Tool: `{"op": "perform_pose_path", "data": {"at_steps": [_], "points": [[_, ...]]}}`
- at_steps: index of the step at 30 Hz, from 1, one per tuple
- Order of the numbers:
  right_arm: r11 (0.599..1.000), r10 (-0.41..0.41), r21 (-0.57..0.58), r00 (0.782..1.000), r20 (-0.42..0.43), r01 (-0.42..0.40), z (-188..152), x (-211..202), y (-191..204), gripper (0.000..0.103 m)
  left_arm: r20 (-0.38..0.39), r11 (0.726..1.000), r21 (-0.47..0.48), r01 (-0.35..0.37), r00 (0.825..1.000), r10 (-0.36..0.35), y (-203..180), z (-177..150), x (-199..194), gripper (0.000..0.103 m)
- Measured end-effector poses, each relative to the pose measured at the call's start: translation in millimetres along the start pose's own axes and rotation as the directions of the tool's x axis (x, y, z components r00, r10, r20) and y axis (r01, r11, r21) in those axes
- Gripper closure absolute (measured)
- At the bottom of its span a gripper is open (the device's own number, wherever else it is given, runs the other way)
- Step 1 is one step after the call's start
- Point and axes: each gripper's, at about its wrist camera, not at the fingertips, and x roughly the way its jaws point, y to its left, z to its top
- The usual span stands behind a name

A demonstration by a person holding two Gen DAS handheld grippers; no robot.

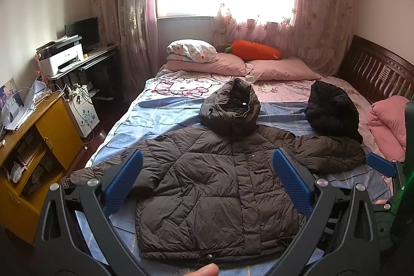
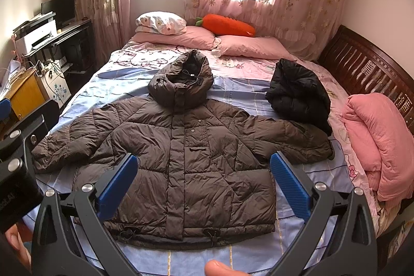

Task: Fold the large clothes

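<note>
A large brown puffer jacket (image 1: 214, 180) lies flat, front up, on the bed, with both sleeves spread out and the hood (image 1: 230, 107) toward the pillows. It also shows in the right wrist view (image 2: 186, 159). My left gripper (image 1: 207, 183) is open and empty, held above the jacket's lower half. My right gripper (image 2: 203, 185) is open and empty, held above the jacket near its hem. Neither gripper touches the jacket. The right gripper's blue pad (image 1: 380, 164) shows at the right edge of the left wrist view.
A folded black jacket (image 2: 300, 92) lies on the bed to the right. A rolled pink quilt (image 2: 380, 141) sits by the wooden bed rail (image 2: 367, 64). Pink pillows (image 2: 181, 35) and a carrot plush (image 2: 227, 25) lie at the head. A yellow cabinet (image 1: 38, 146) and desk stand left.
</note>
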Motion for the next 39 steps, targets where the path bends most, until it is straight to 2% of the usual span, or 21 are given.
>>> {"op": "perform_pose_path", "data": {"at_steps": [39], "points": [[1.0,0.0,-0.001,1.0,-0.008,0.0,-4.2,1.5,2.1,0.001,0.003,1.0,0.003,-0.002,1.0,0.002,-2.6,-1.1,-0.5,0.002]]}}
